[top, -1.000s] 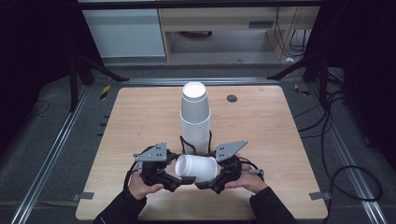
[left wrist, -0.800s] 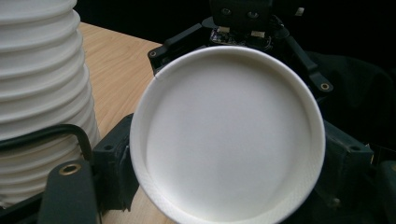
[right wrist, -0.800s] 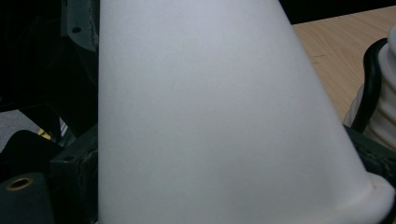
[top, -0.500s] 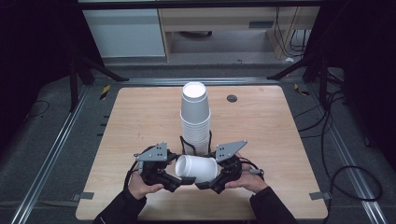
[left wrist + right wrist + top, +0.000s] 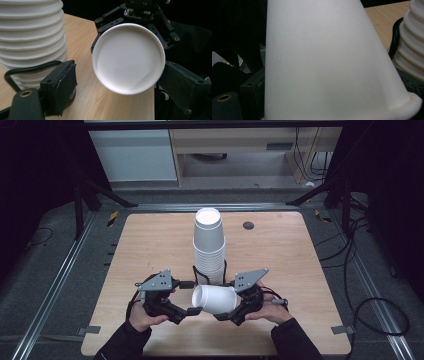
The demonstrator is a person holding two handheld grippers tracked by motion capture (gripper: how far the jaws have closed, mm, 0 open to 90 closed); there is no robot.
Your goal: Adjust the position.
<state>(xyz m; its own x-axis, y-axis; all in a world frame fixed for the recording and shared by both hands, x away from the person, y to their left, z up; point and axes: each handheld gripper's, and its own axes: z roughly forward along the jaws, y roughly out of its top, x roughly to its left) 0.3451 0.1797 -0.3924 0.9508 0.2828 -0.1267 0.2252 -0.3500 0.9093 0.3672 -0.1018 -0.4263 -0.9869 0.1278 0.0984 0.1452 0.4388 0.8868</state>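
A tall stack of upturned white cups [image 5: 209, 245] stands mid-table; its ribbed rims [image 5: 30, 40] also show in the left gripper view. In front of it a single white cup [image 5: 215, 298] lies sideways above the table, its closed base [image 5: 128, 58] facing left. My right gripper [image 5: 231, 307] is shut on this cup near the rim, and the cup wall [image 5: 324, 62] runs up between its jaws. The left gripper [image 5: 191, 310] is open, its jaws spread to either side of the cup's base with a gap on one side.
A black wire loop [image 5: 15, 72] hugs the foot of the stack. A small dark round hole [image 5: 248, 225] sits near the far edge of the wooden table [image 5: 300, 270]. Metal rails flank the table, and cabinets stand beyond it.
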